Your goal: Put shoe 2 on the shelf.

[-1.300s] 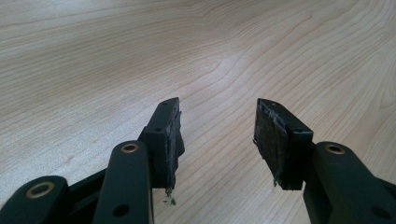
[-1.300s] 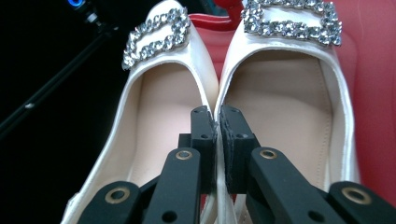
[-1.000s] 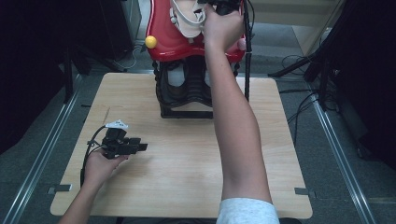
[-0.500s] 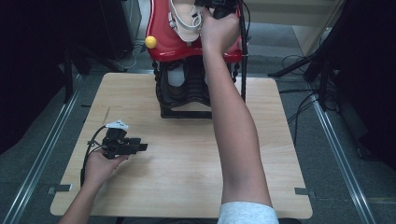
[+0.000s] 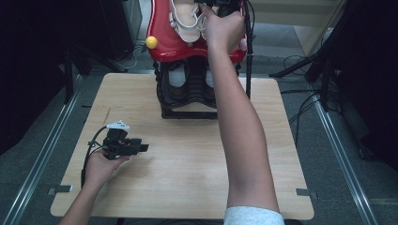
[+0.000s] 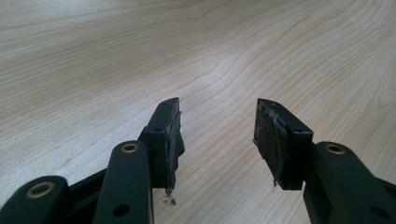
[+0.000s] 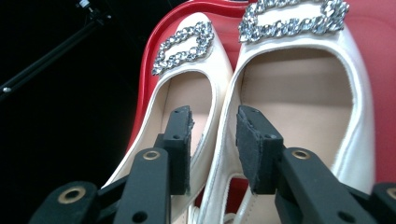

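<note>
Right gripper (image 7: pixel 212 140) jaws just opening, straddling the touching sides of two cream shoes (image 7: pixel 299 107) on the red tray (image 5: pixel 164 44) atop a black rack (image 5: pixel 187 93), far side. Left gripper (image 6: pixel 217 135) open, nothing between, near-left over the bare table (image 5: pixel 187 164).

Light wooden table (image 5: pixel 187 187) under my hands.
A black shoe rack (image 5: pixel 187 93) stands at its far edge; my left gripper (image 5: pixel 141 148) rests on it.

Lab: table (image 5: pixel 187 187) on rails (image 5: pixel 42 154), stands (image 5: pixel 324 61), cables (image 5: pixel 300 101).
</note>
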Demonstrator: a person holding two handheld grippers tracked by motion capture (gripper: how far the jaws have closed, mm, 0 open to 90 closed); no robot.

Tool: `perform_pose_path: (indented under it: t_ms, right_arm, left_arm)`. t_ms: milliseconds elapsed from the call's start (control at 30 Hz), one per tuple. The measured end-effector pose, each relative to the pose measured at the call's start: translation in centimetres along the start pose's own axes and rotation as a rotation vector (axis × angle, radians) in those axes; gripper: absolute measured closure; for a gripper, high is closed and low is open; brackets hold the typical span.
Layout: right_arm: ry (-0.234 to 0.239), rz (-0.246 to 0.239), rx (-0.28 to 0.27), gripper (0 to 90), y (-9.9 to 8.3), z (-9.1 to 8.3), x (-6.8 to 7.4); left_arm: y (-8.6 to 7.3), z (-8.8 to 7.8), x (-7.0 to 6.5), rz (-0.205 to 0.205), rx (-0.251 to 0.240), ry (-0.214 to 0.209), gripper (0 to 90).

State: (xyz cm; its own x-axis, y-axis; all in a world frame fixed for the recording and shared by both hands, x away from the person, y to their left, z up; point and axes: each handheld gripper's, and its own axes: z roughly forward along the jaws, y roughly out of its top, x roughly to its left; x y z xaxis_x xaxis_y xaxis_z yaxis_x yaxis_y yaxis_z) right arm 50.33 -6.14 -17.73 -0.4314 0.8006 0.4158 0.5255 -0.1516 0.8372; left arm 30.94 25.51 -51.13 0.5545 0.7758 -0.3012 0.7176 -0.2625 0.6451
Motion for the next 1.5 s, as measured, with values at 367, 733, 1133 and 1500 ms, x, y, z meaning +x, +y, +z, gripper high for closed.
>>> perform_pose_path:
  t_ms: [367, 733, 1133, 1500]
  right_arm:
    - [0.006, -0.032, 0.002, 58.4, 0.7, -1.9, -0.6]
    - [0.022, -0.068, 0.011, 50.6, 0.8, -3.3, -1.7]
    - [-0.003, -0.087, 0.004, 46.9, 0.6, -5.5, -3.4]
    - [-0.018, -0.062, 0.018, 42.8, -0.1, -7.0, -6.2]
  left_arm:
    - [0.1, 0.2, -0.1, 0.012, 0.012, -0.001, 51.3]
    - [0.5, 0.5, -0.3, 0.031, 0.016, 0.003, 51.3]
    - [1.1, 1.2, -0.6, 0.055, 0.022, 0.002, 51.1]
    - [1.6, 1.8, -0.6, 0.047, 0.014, 0.007, 48.4]
